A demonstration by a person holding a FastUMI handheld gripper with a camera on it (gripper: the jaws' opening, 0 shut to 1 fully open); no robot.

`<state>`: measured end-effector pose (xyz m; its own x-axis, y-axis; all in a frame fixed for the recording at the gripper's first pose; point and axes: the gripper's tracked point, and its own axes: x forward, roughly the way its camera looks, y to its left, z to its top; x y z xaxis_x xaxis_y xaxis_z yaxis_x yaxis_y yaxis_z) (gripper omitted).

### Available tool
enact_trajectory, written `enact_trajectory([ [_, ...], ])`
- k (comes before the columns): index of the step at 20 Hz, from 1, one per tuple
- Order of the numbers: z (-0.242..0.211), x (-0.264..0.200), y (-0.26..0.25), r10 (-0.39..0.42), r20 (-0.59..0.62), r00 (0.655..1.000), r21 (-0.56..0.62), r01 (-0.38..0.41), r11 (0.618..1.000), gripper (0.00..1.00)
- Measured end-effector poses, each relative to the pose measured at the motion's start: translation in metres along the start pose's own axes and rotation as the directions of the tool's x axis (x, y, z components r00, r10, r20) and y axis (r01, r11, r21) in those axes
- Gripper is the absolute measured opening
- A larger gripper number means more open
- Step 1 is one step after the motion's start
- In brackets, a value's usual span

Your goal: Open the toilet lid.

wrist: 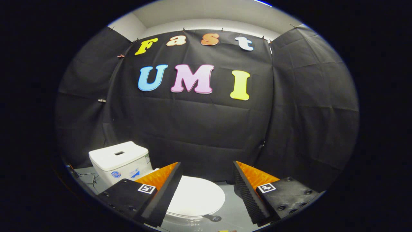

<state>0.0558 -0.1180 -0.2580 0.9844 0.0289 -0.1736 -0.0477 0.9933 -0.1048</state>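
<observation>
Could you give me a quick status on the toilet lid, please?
Gripper open, holding nothing. Toilet lid down, shut, between and below the fingers. Tank beyond left finger. Nothing in the way.

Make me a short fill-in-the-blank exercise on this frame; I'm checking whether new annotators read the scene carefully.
1. The toilet lid is ____, lying flat on the bowl.
2. The gripper has its fingers ____, with nothing held between them.
3. The tank stands behind the lid and is coloured ____.
4. The lid lies between and just ahead of the ____.

Missing words: closed; open; white; fingers
</observation>
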Motion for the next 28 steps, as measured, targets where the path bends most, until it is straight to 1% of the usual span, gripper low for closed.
enact_trajectory([
  [2, -0.029, 0.007, -0.005, 0.005, -0.053, 0.999, -0.001, -0.005, 1.0, 0.99],
  [6, -0.087, 0.016, -0.023, 0.019, -0.153, 0.988, 0.056, -0.011, 0.998, 0.99],
  [8, -0.121, 0.022, -0.037, 0.025, -0.225, 0.974, 0.097, -0.003, 0.995, 0.99],
  [10, -0.151, 0.028, -0.047, 0.037, -0.289, 0.956, 0.167, 0.012, 0.986, 0.99],
  [13, -0.202, 0.034, -0.065, 0.067, -0.392, 0.918, 0.274, 0.047, 0.96, 0.99],
  [15, -0.233, 0.034, -0.069, 0.111, -0.444, 0.889, 0.357, 0.063, 0.932, 0.99],
  [18, -0.279, 0.033, -0.083, 0.166, -0.522, 0.837, 0.433, 0.092, 0.897, 0.99],
  [20, -0.308, 0.033, -0.086, 0.222, -0.562, 0.797, 0.482, 0.097, 0.871, 0.99],
  [21, -0.317, 0.034, -0.084, 0.263, -0.567, 0.781, 0.524, 0.096, 0.846, 0.99],
  [23, -0.33, 0.037, -0.079, 0.338, -0.557, 0.759, 0.623, 0.112, 0.774, 0.99],
  [24, -0.338, 0.038, -0.08, 0.359, -0.553, 0.752, 0.663, 0.136, 0.736, 0.99],
  [26, -0.353, 0.044, -0.082, 0.386, -0.542, 0.746, 0.734, 0.198, 0.65, 0.99],
  [28, -0.362, 0.045, -0.078, 0.42, -0.521, 0.743, 0.797, 0.247, 0.552, 0.99],
])
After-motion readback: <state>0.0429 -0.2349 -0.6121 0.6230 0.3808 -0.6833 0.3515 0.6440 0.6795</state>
